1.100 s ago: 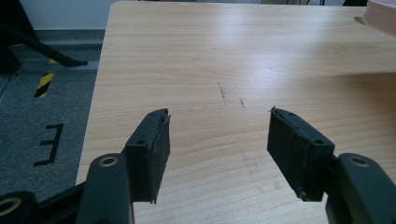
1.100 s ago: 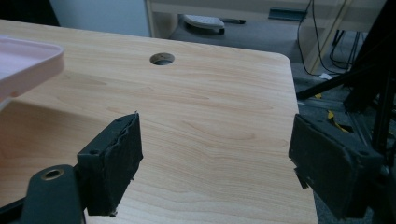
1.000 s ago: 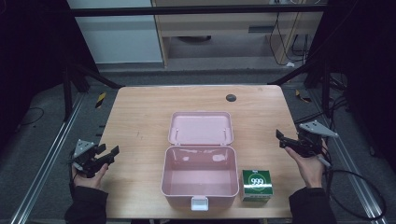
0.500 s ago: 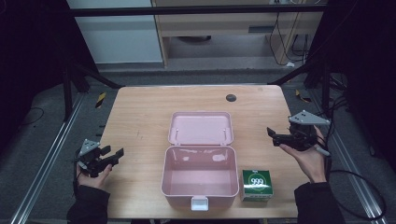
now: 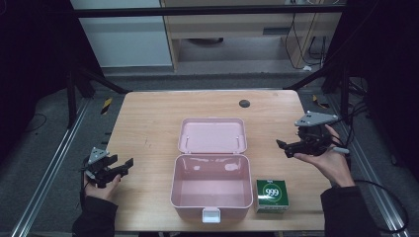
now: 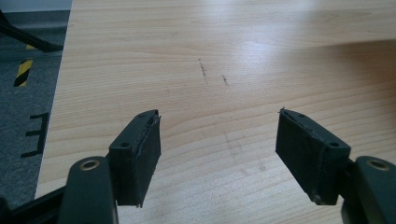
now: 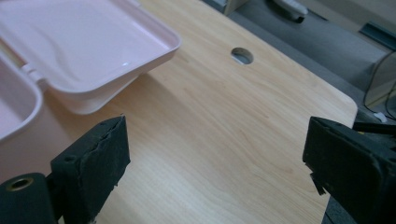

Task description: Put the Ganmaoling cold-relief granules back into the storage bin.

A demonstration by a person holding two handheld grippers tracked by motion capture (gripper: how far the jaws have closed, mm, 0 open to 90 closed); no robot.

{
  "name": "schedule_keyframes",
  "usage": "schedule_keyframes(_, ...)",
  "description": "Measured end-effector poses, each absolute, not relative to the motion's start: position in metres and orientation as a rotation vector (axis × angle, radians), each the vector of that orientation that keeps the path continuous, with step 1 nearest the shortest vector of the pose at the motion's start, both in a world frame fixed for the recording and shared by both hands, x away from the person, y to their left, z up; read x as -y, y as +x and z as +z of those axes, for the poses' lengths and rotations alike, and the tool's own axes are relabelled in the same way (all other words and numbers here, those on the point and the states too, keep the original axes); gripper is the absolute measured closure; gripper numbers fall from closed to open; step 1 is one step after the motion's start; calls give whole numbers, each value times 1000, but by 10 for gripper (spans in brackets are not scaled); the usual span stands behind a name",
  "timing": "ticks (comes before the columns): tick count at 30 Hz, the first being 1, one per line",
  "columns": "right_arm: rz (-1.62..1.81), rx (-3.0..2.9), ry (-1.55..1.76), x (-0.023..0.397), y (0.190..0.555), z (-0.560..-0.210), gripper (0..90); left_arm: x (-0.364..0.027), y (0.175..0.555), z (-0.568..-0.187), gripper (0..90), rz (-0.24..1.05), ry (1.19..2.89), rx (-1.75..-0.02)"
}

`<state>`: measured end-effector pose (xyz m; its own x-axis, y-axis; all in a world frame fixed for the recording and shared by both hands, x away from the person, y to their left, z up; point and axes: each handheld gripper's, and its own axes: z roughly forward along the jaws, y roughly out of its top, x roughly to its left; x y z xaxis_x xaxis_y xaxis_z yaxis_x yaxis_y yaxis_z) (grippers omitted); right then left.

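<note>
A pink plastic box [image 5: 211, 187] stands open in the middle of the wooden table [image 5: 148, 123], its lid [image 5: 212, 136] laid flat behind it. The lid [image 7: 88, 51] also fills the upper left of the right gripper view. A small green carton marked 999 [image 5: 272, 195] sits just right of the box. My left gripper [image 5: 126, 165] hovers open over the table's left edge, nothing between its pads [image 6: 140, 154]. My right gripper [image 5: 285, 147] is open to the right of the lid, raised off the table, its jaws wide apart [image 7: 219, 163] and empty.
A round cable hole [image 5: 244, 103] lies near the table's far edge, also in the right gripper view [image 7: 242, 55]. Dark floor, metal rails and yellow-black tape [image 5: 105, 105] flank the table on the left. Cables [image 5: 385, 197] trail at the right.
My right gripper has moved left and inward toward the box lid. My left gripper has slid slightly toward the near edge and in over the table.
</note>
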<state>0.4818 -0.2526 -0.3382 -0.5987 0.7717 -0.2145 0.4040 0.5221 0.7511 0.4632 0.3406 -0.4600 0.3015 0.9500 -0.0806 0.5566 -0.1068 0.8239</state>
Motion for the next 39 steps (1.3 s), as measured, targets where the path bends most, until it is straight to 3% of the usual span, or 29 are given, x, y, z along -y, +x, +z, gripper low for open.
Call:
schedule_keyframes(13,804,-2398,764,239,471,-329,60,-339,464,-462,269,643,1798,-1377)
schedule_keyframes(39,598,-2744,434,211,447,-346,48,-337,465,-464,262,637,1838,-1386)
